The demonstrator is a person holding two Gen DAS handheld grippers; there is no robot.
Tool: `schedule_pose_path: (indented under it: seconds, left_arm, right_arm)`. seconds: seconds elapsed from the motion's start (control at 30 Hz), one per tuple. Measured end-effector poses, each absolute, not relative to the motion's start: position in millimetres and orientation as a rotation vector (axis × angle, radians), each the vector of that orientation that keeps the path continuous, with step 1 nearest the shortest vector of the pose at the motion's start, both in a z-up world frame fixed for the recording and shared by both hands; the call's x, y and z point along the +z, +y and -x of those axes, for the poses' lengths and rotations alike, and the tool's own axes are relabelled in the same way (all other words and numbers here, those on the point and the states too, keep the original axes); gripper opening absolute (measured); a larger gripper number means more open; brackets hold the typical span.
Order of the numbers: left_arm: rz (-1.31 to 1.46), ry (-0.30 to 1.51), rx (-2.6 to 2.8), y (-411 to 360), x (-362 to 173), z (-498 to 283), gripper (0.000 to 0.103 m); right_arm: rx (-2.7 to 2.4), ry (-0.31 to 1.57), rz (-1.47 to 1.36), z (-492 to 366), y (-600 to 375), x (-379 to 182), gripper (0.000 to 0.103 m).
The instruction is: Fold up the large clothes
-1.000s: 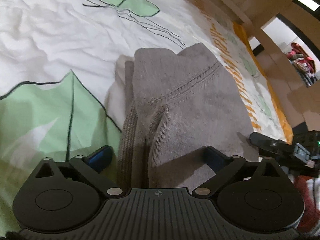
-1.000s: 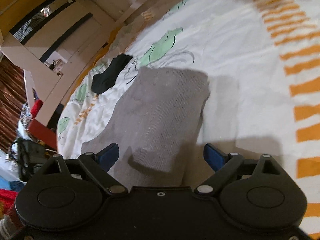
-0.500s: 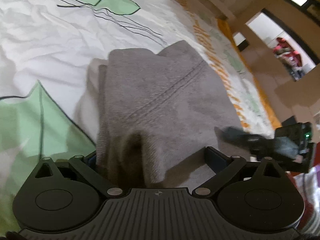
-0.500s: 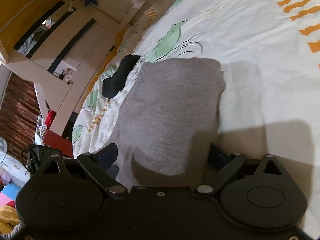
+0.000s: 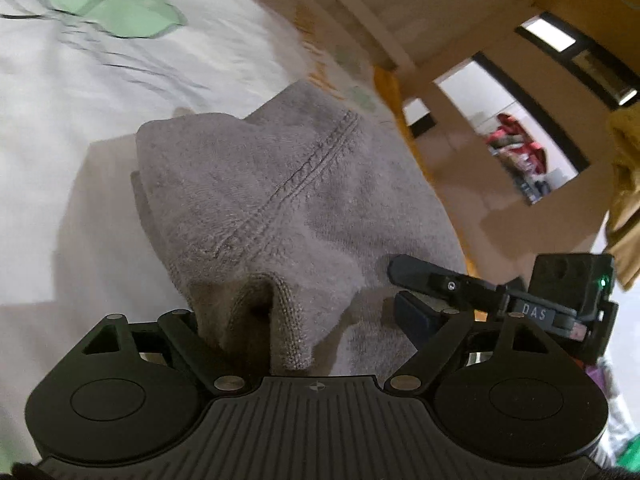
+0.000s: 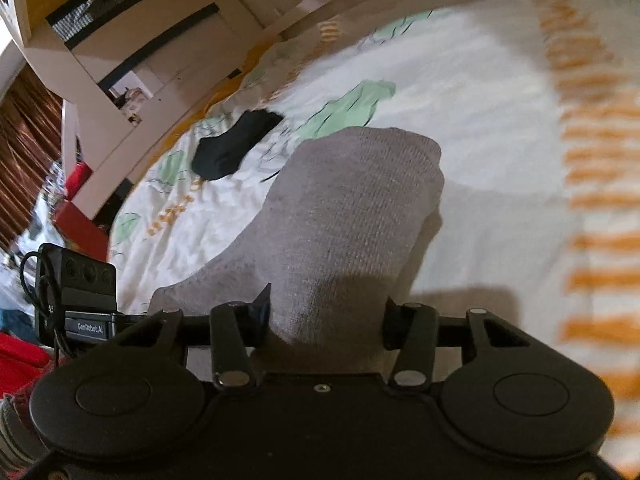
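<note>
A folded grey knitted sweater point(image 5: 304, 184) lies on a white bedspread point(image 5: 80, 92) printed with green leaves. My left gripper point(image 5: 300, 320) straddles its near edge, where a folded cuff point(image 5: 288, 320) stands between the closing jaws. The right pad point(image 5: 412, 316) is clear of the cuff and the left finger is hidden behind the fabric. In the right wrist view the sweater point(image 6: 352, 208) bunches up between the closing jaws of my right gripper point(image 6: 326, 316), and both pads touch the cloth. That end looks raised off the bed. One finger of the right gripper point(image 5: 424, 276) shows beside the left one.
A black garment point(image 6: 236, 144) lies farther back on the bed. Wooden bed framing and shelving point(image 6: 132, 52) border the mattress. The bed edge, red items point(image 6: 80, 236) and clutter on the floor are at the left. A yellow cloth point(image 5: 624, 184) hangs at the right.
Both grippers moved in over the sweater's near edge. The right jaws narrowed onto the fabric and that end rose. The left gripper swung sideways toward the right one, its jaws a little narrower.
</note>
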State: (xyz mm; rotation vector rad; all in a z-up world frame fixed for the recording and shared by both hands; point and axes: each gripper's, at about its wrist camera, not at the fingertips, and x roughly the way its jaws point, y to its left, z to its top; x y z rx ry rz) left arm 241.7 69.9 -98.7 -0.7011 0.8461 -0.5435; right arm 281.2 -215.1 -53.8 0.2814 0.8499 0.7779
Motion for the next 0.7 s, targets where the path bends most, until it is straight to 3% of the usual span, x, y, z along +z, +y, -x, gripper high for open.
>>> schedule_pose_path:
  seconds: [0.17,0.4,0.5,0.7]
  left_arm:
    - [0.649,0.821,-0.544,23.8,-93.6,-281.5,0.084]
    - [0.503,0.884,-0.347,13.5,-128.1,-297.2,0.085]
    - [0.455,0.887,-0.337,10.6,-120.3,-292.4,0.084]
    - [0.338,0.825,-0.257,3.7,-84.4,-268.9,0.085]
  right_arm:
    - [0.694,0.809,-0.209,-303.9,-269.5,-29.4,0.059]
    - [0.392,0.846,-0.048,-320.8,-297.9,-86.0,0.081]
    - [0.393,0.826,-0.142,-310.8,-306.4,-86.1,0.082]
    - [0.385,0.69,-0.049,-270.3,-296.6,-52.5,0.086]
